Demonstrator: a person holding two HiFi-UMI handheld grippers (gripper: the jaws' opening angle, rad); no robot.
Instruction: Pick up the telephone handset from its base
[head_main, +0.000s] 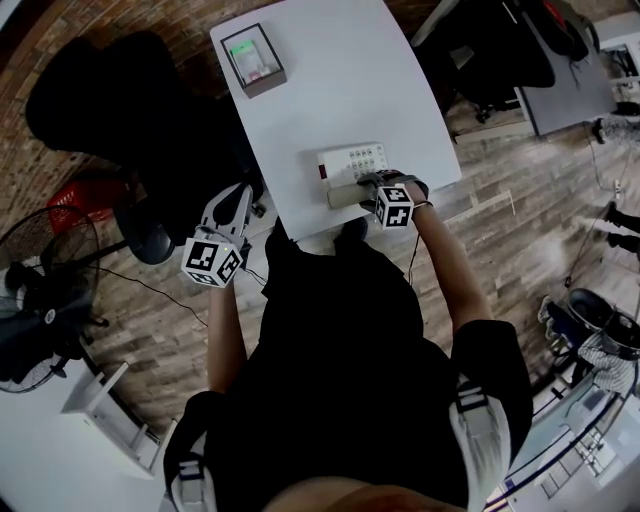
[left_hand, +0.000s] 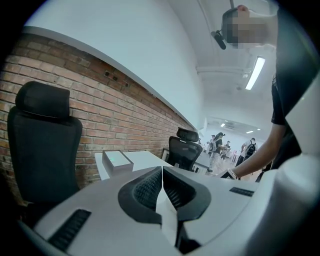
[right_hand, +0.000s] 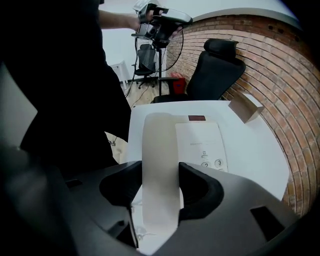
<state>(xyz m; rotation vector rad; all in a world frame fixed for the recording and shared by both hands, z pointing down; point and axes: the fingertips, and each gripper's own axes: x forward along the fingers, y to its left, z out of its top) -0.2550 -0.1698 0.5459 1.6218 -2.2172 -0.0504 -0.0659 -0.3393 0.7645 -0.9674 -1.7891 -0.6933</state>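
The white telephone base (head_main: 355, 158) sits near the front edge of the white table (head_main: 330, 90), its keypad facing up. The pale handset (head_main: 343, 195) lies along the base's near side. My right gripper (head_main: 374, 186) points steeply down over it. In the right gripper view the handset (right_hand: 161, 160) fills the gap between the jaws of the right gripper (right_hand: 161, 192), both pads against its sides, with the base (right_hand: 202, 142) right beside it. My left gripper (head_main: 232, 200) hangs off the table's left edge; the left gripper (left_hand: 162, 192) shows its pads pressed together with nothing in them.
A small box with a green top (head_main: 253, 58) stands at the table's far end. A black office chair (head_main: 110, 90) and a floor fan (head_main: 45, 250) stand to the left on the wood floor. A brick wall (left_hand: 115, 110) runs behind the table.
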